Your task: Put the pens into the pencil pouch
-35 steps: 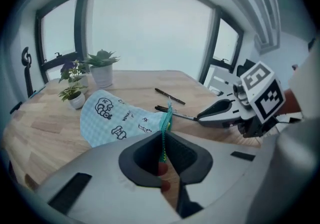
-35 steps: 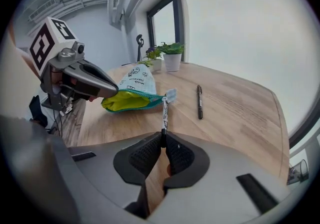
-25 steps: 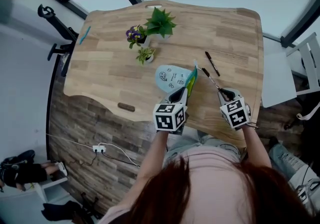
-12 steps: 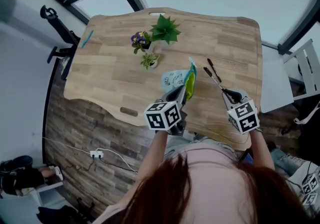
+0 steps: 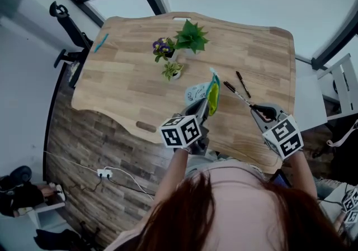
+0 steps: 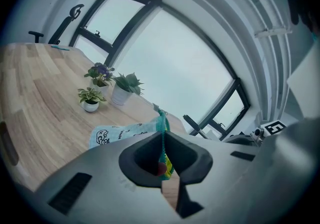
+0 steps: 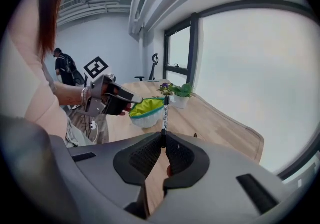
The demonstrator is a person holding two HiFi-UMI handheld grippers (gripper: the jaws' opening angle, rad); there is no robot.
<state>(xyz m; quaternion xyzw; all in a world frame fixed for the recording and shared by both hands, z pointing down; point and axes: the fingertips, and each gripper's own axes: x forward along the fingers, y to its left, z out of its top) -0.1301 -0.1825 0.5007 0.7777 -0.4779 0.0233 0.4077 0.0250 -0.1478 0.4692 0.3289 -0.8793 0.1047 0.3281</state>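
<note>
Clamped a pen (image 7: 164,116) in the right gripper (image 7: 163,143), tip near the open pouch (image 7: 146,112) held by the left gripper (image 7: 132,101).

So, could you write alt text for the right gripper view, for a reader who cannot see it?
The right gripper grips a pen that points at the pencil pouch, which the left gripper holds open over the wooden table. Potted plants stand behind.

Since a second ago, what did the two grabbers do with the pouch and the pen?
Both rose: the left gripper lifted the pouch higher, the right gripper raised its pen toward the pouch's mouth. Both stayed clamped; the other pen and plants stayed put.
</note>
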